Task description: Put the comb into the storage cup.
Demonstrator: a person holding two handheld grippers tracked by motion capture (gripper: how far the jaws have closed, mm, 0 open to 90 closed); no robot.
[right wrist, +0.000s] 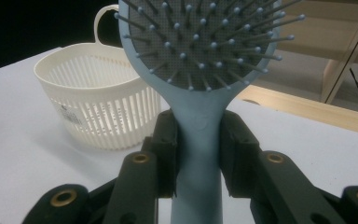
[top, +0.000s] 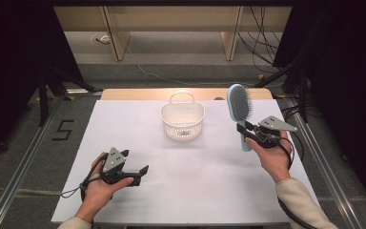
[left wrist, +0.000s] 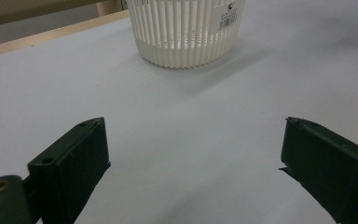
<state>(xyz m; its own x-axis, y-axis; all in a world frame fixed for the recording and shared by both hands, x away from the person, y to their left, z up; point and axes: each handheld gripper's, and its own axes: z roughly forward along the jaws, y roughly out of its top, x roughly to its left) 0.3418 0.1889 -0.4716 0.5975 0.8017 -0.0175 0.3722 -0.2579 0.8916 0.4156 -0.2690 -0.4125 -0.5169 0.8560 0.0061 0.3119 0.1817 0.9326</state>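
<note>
Right gripper (top: 246, 130) is clenched on the brush (top: 240, 112), jaws pinching the neck of the handle just under the head, as the right gripper view shows close up (right wrist: 198, 140). Brush is held upright off the table (top: 195, 191), head up, bristles facing away from the basket (top: 182, 121) in the high view, tail of the handle hanging below the jaws. It sits right of the basket, near but not touching.

Left gripper (top: 136, 164) is released, jaws wide apart w/ nothing between, resting low near the front-left of the table and aimed toward the basket (left wrist: 186, 32).

Handling, as I judge it: brush looks like light, stiff plastic, smooth handle, so a bit slippery under hard pads. The neck is the narrow spot and a fair place to grip; the head is top-heavy vs. the handle, so it may swivel in the jaws if the hand tilts fast. Bristle pins are thin and bendy, pad prob. soft, so don't clamp there. Basket is light, slotted plastic, w/ a loop handle at the back; likely to skid or tip if knocked by the brush going in.
</note>
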